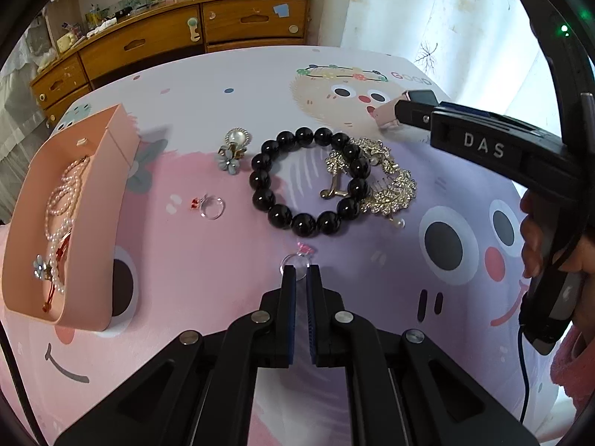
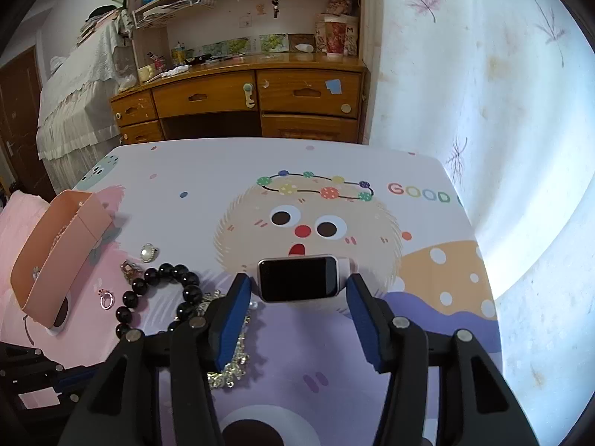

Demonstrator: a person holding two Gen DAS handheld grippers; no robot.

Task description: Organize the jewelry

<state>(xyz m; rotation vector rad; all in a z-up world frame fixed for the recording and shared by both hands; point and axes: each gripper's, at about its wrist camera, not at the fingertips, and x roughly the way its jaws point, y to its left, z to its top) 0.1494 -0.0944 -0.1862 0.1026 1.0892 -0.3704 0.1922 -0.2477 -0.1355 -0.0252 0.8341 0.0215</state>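
My left gripper [image 1: 301, 273] has its jaws pinching a clear ring [image 1: 296, 264] on the worktop [image 1: 208, 252]. My right gripper [image 2: 297, 290] straddles the smartwatch [image 2: 301, 278], jaws closing, contact unclear.

We see glossy black beads on the bracelet [image 1: 310, 182], sparkling gold-tone metal in the hairpieces [image 1: 386, 182], clear plastic in the ring [image 1: 295, 262], matt peach plastic on the tray [image 1: 93, 223], a smooth printed cloth [image 2: 427, 316] over the worktop, and varnished wood on the drawers [image 2: 241, 100].
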